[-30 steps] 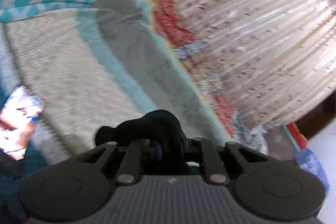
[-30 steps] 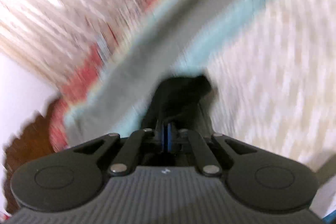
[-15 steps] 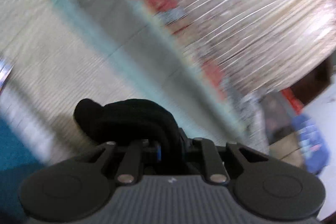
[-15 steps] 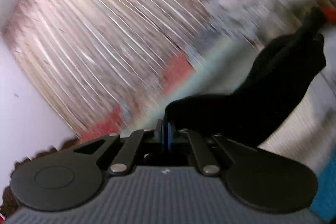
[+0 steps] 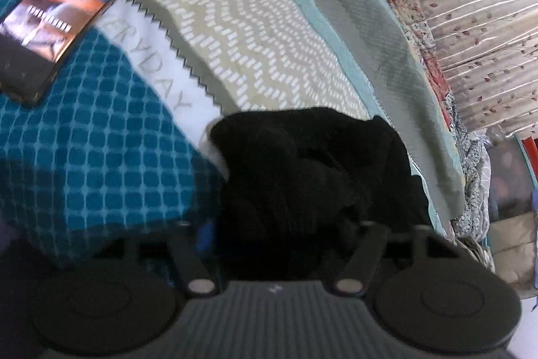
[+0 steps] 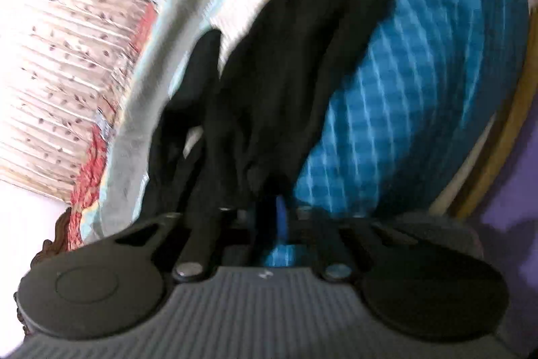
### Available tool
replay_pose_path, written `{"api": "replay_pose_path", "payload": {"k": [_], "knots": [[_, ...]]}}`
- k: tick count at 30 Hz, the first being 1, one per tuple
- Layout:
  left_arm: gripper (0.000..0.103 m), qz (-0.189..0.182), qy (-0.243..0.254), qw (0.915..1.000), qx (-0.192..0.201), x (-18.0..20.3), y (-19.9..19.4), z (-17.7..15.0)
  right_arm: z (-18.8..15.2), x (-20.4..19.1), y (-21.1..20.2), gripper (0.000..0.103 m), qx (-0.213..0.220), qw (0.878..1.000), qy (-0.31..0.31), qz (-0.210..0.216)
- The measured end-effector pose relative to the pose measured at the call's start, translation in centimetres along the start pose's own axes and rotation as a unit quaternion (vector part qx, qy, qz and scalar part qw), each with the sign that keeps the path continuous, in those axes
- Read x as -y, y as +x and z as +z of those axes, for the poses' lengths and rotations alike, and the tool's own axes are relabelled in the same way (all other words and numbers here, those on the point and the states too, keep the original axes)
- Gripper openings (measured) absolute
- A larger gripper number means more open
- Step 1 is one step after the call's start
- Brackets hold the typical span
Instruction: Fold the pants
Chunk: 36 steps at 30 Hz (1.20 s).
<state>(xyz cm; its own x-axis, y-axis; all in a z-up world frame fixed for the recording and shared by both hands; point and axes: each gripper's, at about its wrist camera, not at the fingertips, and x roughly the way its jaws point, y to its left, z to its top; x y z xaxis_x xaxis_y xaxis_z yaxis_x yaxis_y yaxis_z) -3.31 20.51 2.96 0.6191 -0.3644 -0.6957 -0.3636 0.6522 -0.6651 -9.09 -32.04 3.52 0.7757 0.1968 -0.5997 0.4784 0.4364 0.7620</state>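
Note:
The black pants (image 5: pixel 312 177) lie bunched on the bed right in front of my left gripper (image 5: pixel 279 238). Its jaws stand wide apart around the heap, and the fingertips are hidden in the black cloth. In the right wrist view the pants (image 6: pixel 302 56) stretch away from my right gripper (image 6: pixel 272 211) over the teal blanket (image 6: pixel 420 73). The right jaws also stand apart, with dark cloth lying between and over them.
A phone (image 5: pixel 57 22) with a lit screen lies on the teal blanket (image 5: pixel 94 130) at the left. A chevron bedspread (image 5: pixel 235 32) and grey-green blanket (image 5: pixel 363 22) run toward the floral curtain (image 5: pixel 477 15). A wooden bed edge (image 6: pixel 497 137) is at the right.
Both grippers swung across the bed with the pants, came down low and opened their jaws. The pants now rest bunched on the bed.

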Motion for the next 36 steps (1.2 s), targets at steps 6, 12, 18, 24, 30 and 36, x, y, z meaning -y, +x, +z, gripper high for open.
{"api": "replay_pose_path", "payload": {"k": [6,12,18,24,30,36], "knots": [[0.071,-0.012,-0.016,0.9998,-0.007,0.2,1.4,0.5,2.9,1.1,-1.7,0.033,0.083,0.996,-0.004,-0.032],[0.071,-0.007,-0.025,0.9996,0.007,-0.5,0.8,1.1,5.2,3.1,-2.4,0.033,0.126,0.99,0.002,-0.056],[0.057,0.009,0.003,0.9998,0.017,0.2,1.0,1.2,6.3,3.1,-0.3,0.03,0.126,0.99,0.001,-0.061],[0.013,-0.014,-0.025,0.9996,0.005,0.7,0.9,2.0,7.3,1.7,-2.2,0.007,0.141,0.989,0.017,-0.049],[0.013,-0.058,0.006,0.997,0.05,7.8,-1.2,8.8,11.9,-4.5,-2.7,0.007,0.158,0.987,-0.017,0.005],[0.012,-0.051,0.068,0.9908,0.106,21.2,-0.9,18.6,18.0,-14.9,2.8,0.007,0.168,0.982,-0.091,0.001]]}}
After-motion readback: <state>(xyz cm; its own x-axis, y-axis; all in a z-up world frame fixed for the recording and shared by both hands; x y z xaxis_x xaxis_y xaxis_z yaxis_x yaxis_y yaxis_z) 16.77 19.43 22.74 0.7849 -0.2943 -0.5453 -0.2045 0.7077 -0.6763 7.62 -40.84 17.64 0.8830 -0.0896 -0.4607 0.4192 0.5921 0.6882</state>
